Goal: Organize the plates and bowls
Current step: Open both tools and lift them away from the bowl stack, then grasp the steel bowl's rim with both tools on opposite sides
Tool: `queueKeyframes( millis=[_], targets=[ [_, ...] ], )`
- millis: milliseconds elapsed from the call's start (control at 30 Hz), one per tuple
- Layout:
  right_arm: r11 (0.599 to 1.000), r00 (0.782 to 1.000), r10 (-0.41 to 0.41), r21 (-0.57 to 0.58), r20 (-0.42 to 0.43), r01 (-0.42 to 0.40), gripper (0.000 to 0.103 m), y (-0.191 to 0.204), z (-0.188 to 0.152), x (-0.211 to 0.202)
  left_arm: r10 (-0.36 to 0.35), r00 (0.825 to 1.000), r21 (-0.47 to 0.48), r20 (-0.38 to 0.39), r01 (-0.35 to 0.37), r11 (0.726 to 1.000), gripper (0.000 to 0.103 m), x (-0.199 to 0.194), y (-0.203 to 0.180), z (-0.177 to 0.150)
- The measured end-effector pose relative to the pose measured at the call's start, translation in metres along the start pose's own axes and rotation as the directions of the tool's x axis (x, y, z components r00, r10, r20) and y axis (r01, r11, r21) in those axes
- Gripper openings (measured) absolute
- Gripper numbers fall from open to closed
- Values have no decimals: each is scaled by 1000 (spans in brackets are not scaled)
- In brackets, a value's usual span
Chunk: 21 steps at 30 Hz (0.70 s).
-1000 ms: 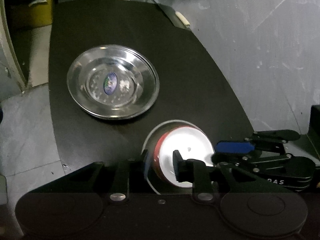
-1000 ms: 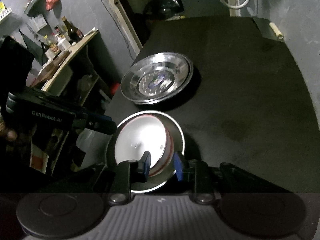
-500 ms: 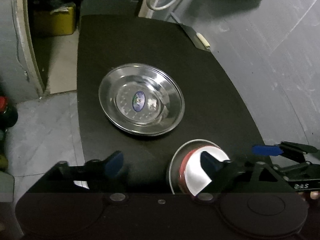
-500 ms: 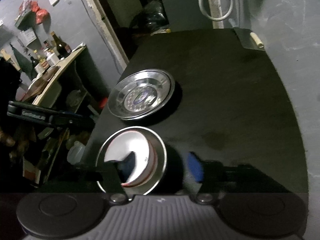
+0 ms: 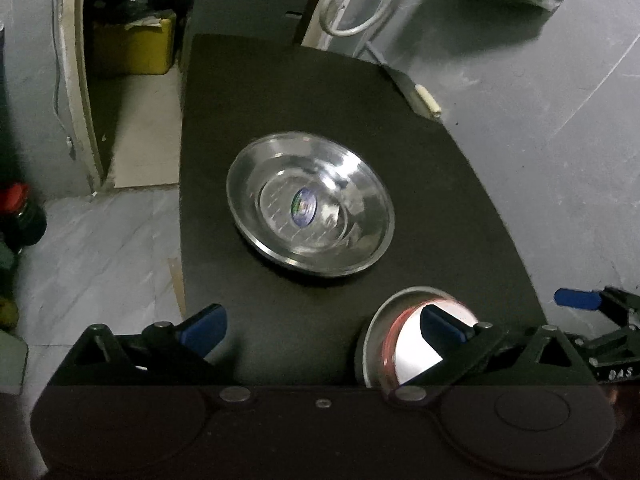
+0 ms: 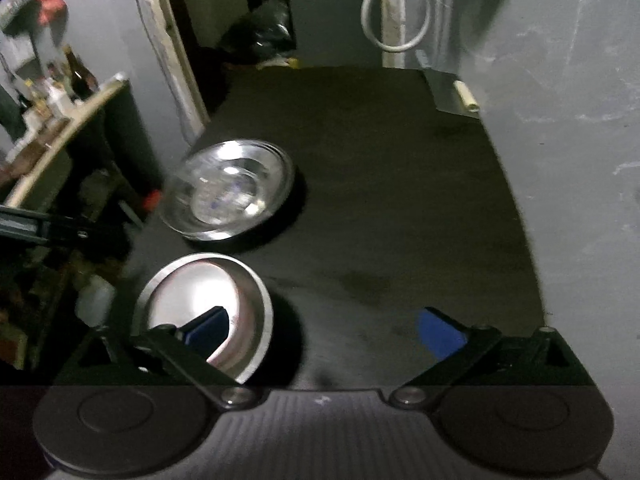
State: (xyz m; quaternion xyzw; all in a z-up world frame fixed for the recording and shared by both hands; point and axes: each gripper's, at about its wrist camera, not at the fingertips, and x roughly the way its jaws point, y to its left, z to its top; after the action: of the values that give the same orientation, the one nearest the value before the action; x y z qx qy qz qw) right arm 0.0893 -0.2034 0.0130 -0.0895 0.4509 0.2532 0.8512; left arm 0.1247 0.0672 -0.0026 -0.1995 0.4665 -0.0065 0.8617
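Your left gripper (image 5: 322, 326) has its blue-tipped fingers spread wide apart and holds nothing, and your right gripper (image 6: 326, 328) is spread wide too, with nothing between its fingers. Closest to you on the black table top (image 5: 440, 208) sits a small red-sided bowl with a white inside (image 5: 412, 344), and it rests in a small round steel dish (image 5: 374, 320). In the left view, one blue finger pad (image 5: 442, 322) of your left gripper sits in front of that bowl and hides part of it. In the right view, a blue pad (image 6: 208, 326) of your right gripper covers part of the same bowl (image 6: 200, 300). The other right pad (image 6: 438, 334) is over bare table, well apart from the bowl. A little farther out, near the middle of the table, lies a wide shiny steel plate with a small blue sticker in its middle (image 5: 310, 204). It is near the small dish but does not touch it. In the right view this plate (image 6: 228, 196) looks blurry. At the far right corner of the table lies a small cream-coloured roll (image 5: 428, 102) on a grey strip. Past the table, a white looped hose (image 5: 360, 4) hangs by the wall, and a yellow box (image 5: 134, 46) sits on the floor at the left. A dark jar with a red lid (image 5: 18, 208) stands on the floor to the left, and a side shelf with bottles (image 6: 76, 76) is off to the left in the right view.
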Motion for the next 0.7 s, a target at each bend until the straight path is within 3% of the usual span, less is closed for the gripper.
queueKeyframes(
  millis=[267, 700],
  targets=[
    [999, 996, -49, -16, -71, 48, 103, 1, -6, 13, 50, 995, 66, -82, -45, 997, 102, 15, -2, -15],
    [999, 993, -32, -13, -117, 31, 103, 2, -10, 28, 126, 983, 140, -133, -107, 984, 102, 18, -9, -19]
  ],
)
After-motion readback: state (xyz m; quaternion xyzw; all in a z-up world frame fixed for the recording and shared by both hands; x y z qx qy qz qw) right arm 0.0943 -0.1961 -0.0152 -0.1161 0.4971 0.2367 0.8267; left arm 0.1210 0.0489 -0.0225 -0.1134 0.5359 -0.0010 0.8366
